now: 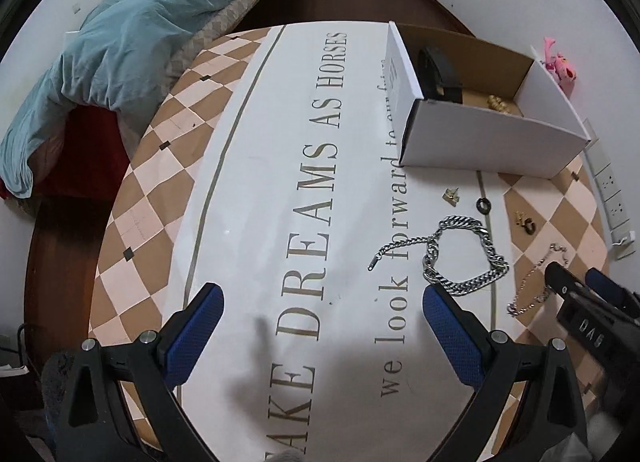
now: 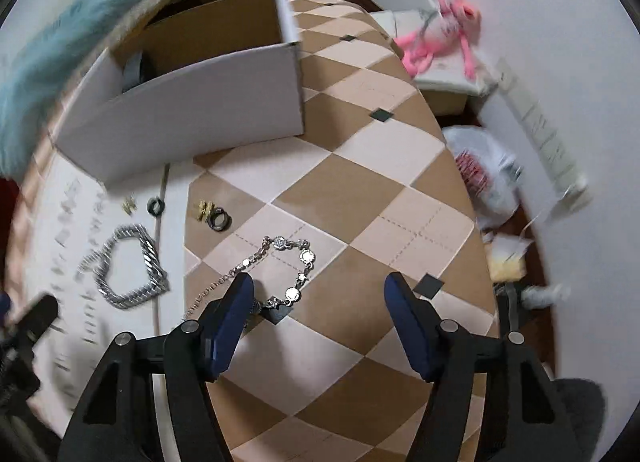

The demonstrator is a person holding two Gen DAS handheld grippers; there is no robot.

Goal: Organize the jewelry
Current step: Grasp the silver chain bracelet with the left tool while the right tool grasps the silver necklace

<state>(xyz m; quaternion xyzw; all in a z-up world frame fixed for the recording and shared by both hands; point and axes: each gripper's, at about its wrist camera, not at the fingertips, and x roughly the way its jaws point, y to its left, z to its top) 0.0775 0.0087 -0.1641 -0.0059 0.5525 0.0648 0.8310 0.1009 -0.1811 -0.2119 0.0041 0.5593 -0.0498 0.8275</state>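
A heavy silver curb chain (image 1: 464, 258) (image 2: 132, 266) lies on the printed tablecloth. To its right lies a thin silver bracelet with round discs (image 2: 296, 258) (image 1: 536, 282). My right gripper (image 2: 319, 282) (image 1: 572, 282) hangs open just above that bracelet, its left finger (image 2: 236, 302) over the bracelet's near end and nothing pressed between the pads. My left gripper (image 1: 322, 294) stands wide open over the cloth, its right fingertip (image 1: 436, 296) close to the heavy chain. Nearer the box lie a small gold piece (image 1: 451, 195) (image 2: 129, 203), a black ring (image 1: 484, 205) (image 2: 156, 206) and a gold charm beside a dark ring (image 1: 526, 221) (image 2: 212, 215).
A white cardboard box (image 1: 480, 141) (image 2: 180, 121) stands open behind the jewelry, with a black object (image 1: 438, 69) and gold beads (image 1: 498, 103) inside. The table's right edge (image 2: 476, 229) drops to a plastic bag (image 2: 484, 169). A pink toy (image 2: 448, 29) and a power strip (image 1: 610, 189) lie beyond; a bed with a teal duvet (image 1: 140, 41) is left.
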